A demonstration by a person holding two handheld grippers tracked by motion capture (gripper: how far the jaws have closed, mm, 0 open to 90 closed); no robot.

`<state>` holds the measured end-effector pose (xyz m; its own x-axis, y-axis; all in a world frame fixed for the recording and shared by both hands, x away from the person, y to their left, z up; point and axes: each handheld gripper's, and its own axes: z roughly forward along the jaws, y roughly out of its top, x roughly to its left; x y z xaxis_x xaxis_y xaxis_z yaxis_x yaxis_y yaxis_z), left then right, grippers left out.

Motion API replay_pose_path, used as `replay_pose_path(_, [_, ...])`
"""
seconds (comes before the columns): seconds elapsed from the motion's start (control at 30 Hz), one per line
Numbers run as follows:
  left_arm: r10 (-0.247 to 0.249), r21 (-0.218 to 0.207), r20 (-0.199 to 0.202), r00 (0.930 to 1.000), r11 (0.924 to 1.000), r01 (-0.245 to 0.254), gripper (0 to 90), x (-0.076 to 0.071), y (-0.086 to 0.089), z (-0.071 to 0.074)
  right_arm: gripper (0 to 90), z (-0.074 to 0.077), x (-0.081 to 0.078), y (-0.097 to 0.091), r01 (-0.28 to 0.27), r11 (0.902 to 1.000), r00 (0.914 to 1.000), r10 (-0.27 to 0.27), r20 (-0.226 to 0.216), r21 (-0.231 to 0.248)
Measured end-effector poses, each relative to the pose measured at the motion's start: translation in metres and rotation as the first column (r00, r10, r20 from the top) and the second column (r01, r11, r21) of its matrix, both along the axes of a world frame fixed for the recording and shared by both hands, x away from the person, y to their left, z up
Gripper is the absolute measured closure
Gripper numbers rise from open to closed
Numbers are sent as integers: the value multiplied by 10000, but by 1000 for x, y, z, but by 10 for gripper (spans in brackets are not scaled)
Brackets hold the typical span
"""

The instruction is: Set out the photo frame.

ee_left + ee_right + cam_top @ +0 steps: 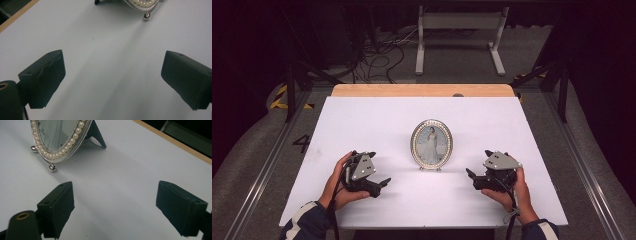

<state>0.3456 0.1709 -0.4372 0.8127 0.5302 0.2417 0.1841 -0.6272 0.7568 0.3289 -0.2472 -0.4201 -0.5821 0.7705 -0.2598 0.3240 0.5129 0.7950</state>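
An oval picture frame with a pearl-beaded silver rim stands upright on small ball feet at the middle of the white table. It holds a photo of a person in a white dress. My left gripper rests on the table to the frame's lower left, open and holding nothing. My right gripper sits to the frame's lower right, also open and holding nothing. The left gripper view catches the frame's bottom edge far ahead of my jaws. The right gripper view has the frame and its black back stand at upper left.
A wooden strip runs along the table's far edge. Beyond it on the floor stand a white metal stand and a tangle of cables. Dark metal rails flank the table on both sides.
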Motion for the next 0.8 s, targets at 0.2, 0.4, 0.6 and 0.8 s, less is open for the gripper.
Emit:
replay_pose_path(0.2, [244, -41, -56, 9997, 9997, -244, 62, -6, 15, -1, 151, -2, -3, -6, 158, 9999, 9999, -158, 4, -21])
replay_pose_path(0.4, [685, -94, -154, 9975, 9976, -686, 59, -11, 36, -3, 150, -5, -6, -12, 318, 9994, 9995, -317, 29, -101])
replay_pose_path(0.6, [1057, -169, -230, 9941, 9942, -1061, 57, -17, 53, -7, 148, -8, -11, -22, 405, 9991, 9992, -405, -21, -81])
replay_pose_path(0.8, [1393, -308, -285, 9898, 9896, -1402, 56, -24, 72, -9, 148, -11, -15, -32, 616, 9981, 9981, -616, -44, -10])
